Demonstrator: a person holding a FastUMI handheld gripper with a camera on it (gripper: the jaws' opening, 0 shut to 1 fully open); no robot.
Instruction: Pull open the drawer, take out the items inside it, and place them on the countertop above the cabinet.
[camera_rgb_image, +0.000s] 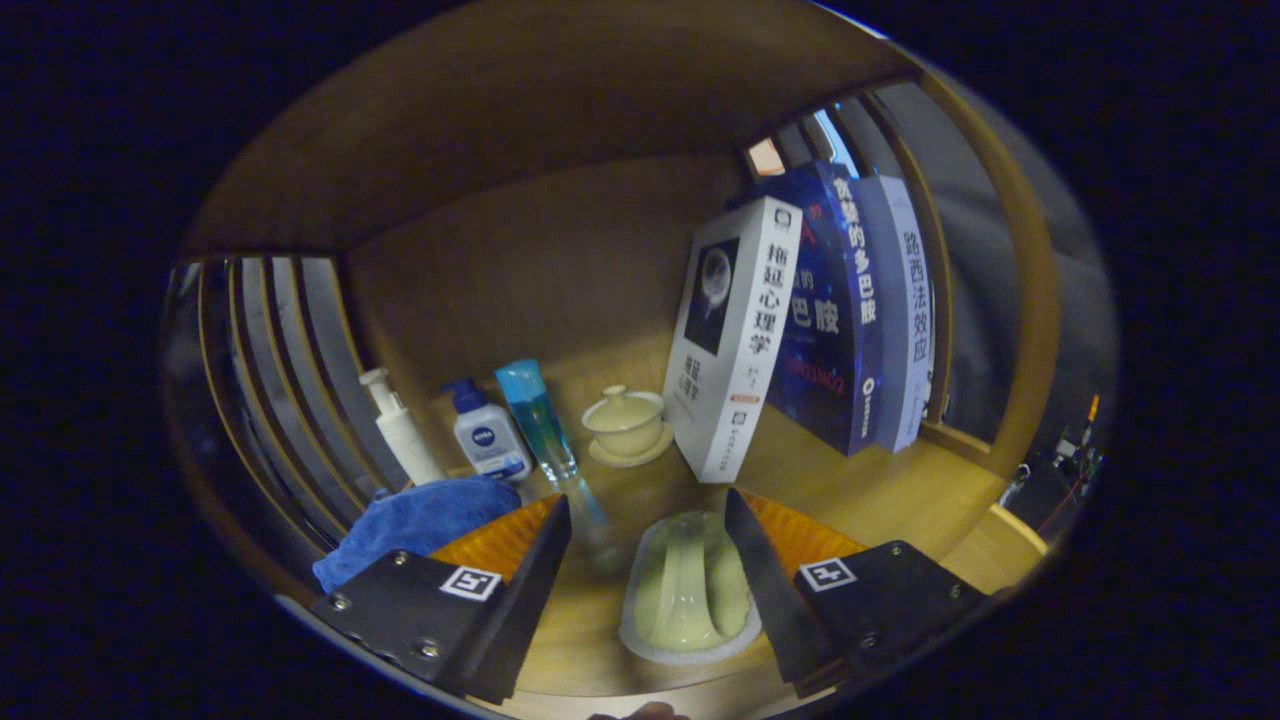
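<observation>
gripper (648, 520) fingers spread wide, holding nothing. pale green lidded dish (690, 590) lies between them on the countertop (860, 490), touching the right finger (seemingly just set down). blue cloth (415, 525) sits nearby; whether more remains in the drawer cannot be told.

A white pump bottle (402, 428), a white bottle with a blue cap (487, 437) and a blue tube (540, 420) stand at the far left, a lidded teacup on a saucer (625, 425) sits right of them, and three books (800, 320) lean at the far right.
</observation>
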